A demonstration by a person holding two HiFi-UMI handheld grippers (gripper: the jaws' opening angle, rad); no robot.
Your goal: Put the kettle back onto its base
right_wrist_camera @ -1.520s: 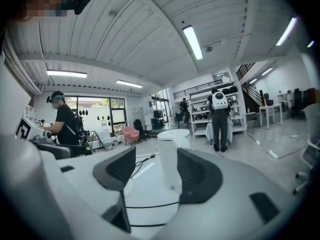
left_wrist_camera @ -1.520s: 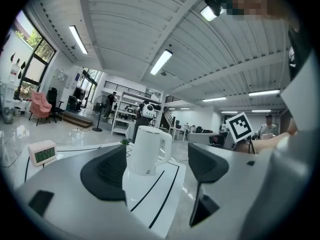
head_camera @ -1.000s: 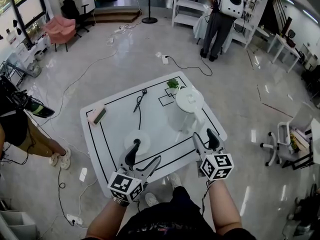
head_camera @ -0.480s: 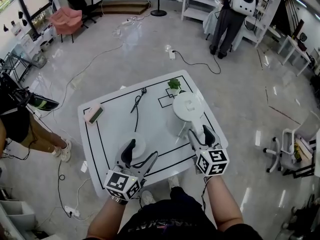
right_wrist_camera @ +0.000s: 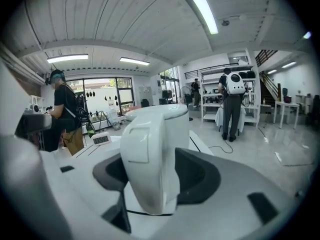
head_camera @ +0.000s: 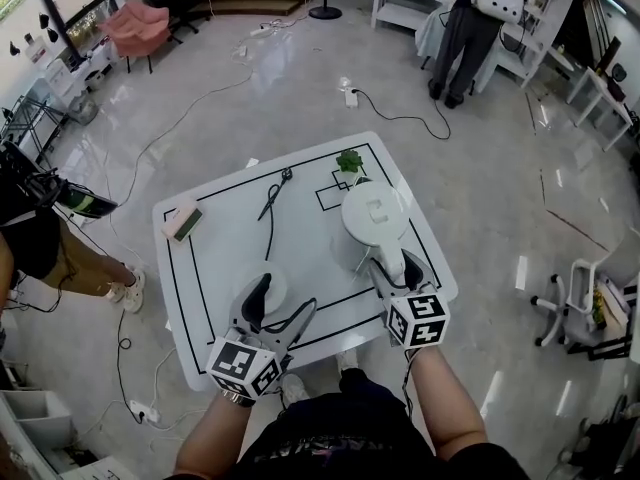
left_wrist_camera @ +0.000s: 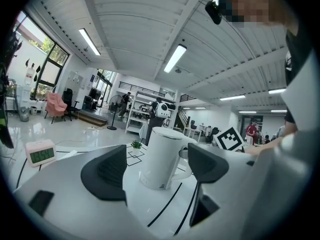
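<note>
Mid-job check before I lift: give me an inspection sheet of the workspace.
Surface: white table with black marking lines.
Job's things: white electric kettle stands on the table's right; round white base lies bare, front left.
Clutter: pink digital clock; small green plant.
Grippers: left gripper open, empty, by the base; right gripper jaws either side of the kettle's handle, clamping unclear.
Cables: black cable on the table; floor cords.
Surroundings: person at white shelves; pink chair.
</note>
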